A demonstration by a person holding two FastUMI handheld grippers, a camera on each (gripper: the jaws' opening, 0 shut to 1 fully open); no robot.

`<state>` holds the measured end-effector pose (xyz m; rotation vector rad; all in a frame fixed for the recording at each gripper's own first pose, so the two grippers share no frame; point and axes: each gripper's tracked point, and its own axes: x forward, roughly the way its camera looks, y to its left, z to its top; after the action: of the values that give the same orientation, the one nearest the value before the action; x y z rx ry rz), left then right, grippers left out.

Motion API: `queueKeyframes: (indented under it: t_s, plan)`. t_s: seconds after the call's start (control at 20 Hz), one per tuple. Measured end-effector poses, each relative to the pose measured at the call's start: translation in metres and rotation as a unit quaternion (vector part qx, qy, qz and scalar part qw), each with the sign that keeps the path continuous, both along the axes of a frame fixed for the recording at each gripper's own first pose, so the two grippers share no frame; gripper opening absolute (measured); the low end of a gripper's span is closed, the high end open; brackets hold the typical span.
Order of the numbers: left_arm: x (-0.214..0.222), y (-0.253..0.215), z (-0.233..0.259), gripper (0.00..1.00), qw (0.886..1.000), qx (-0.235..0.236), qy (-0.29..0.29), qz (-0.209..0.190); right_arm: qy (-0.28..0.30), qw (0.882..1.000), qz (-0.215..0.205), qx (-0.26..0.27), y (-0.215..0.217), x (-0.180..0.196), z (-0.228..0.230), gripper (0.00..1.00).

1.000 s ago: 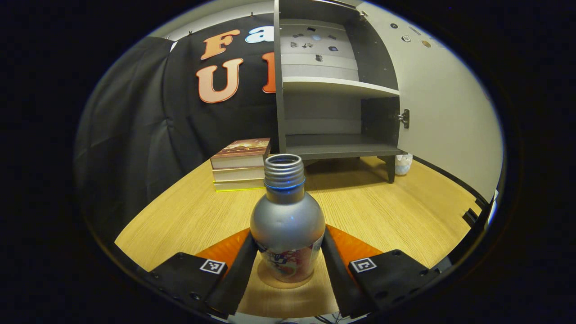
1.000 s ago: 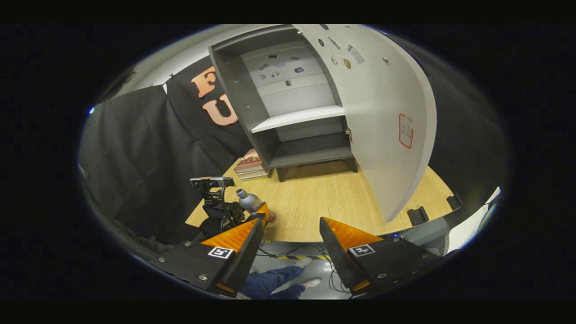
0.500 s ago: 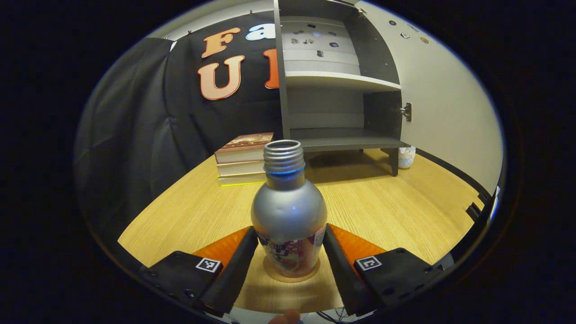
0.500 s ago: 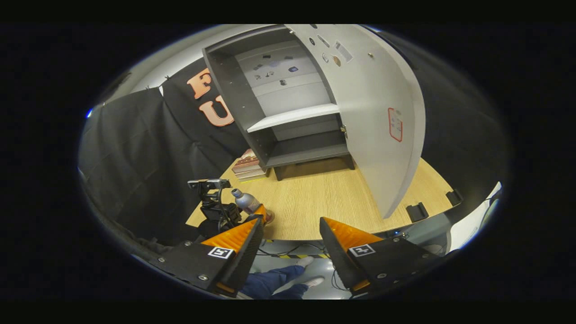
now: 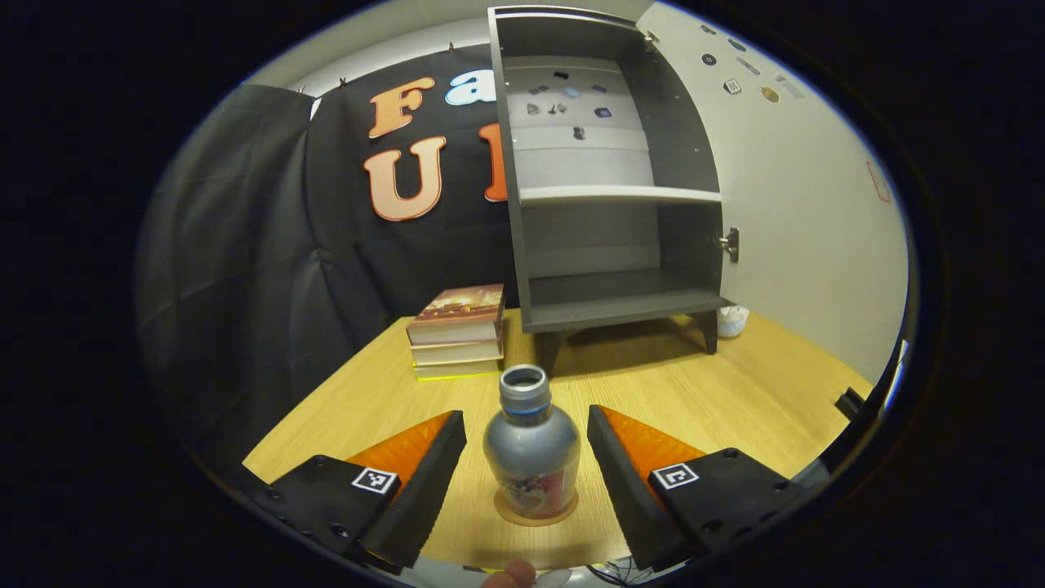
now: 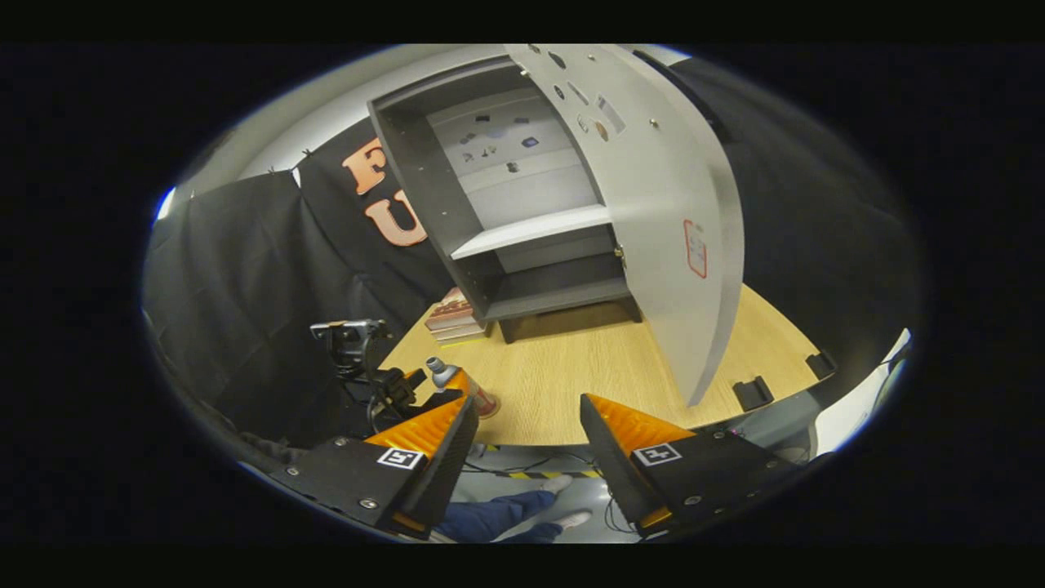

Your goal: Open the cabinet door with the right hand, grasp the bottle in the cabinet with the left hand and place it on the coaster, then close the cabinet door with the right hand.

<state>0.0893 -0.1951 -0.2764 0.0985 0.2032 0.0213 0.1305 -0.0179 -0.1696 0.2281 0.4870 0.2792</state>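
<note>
1. The left tool (image 5: 526,457) is standing wide open and holding nothing; its two fingers are flanking the silver, round-shouldered metal bottle with an uncapped threaded neck and a printed label band (image 5: 531,460), with clear gaps on both sides.

2. The right tool (image 6: 529,441) is also spread open and empty, hanging off the near edge of the table with the floor showing below it, well apart from the pale grey cabinet door (image 6: 669,237).

3. Risk, as a judgement: the bottle is sitting between the left fingers, so any sideways drift during withdrawal could be clipping it and tipping it or sliding it off its mat. A straight pull back along the fingers' line would be avoiding this.

4. Second risk: the door is standing wide open and its outer edge is overhanging the table. A fast or glancing push by the right tool could be slamming it or shaking the cabinet.

5. The bottle is standing upright on the round brown coaster (image 5: 563,514), near the front edge of the light wooden table (image 5: 735,392), just ahead of the left tool.

6. The dark grey two-shelf cabinet (image 5: 604,237) is showing bare shelves at the back of the table; a stack of books (image 5: 457,331) is lying just beside its left wall.

7. Placement appears complete; closing the door is not yet done.
</note>
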Motion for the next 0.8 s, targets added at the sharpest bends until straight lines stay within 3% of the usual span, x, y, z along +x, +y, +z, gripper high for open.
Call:
queueKeyframes:
  t_s: [0.35,0.55,0.8]
  plan:
    - [-0.016,-0.012,0.099,0.98,0.999,-0.012,-0.046,-0.018,-0.122,0.992,-0.034,-0.020,-0.058,0.011,0.103,0.78]
    - [-0.022,-0.008,0.130,0.99,0.998,-0.020,-0.054,-0.017,-0.181,0.980,-0.058,-0.053,-0.104,0.022,0.155,0.78]
    - [-0.030,0.003,0.152,0.97,0.998,-0.027,-0.061,-0.006,-0.215,0.970,-0.088,-0.068,-0.151,0.029,0.185,0.78]
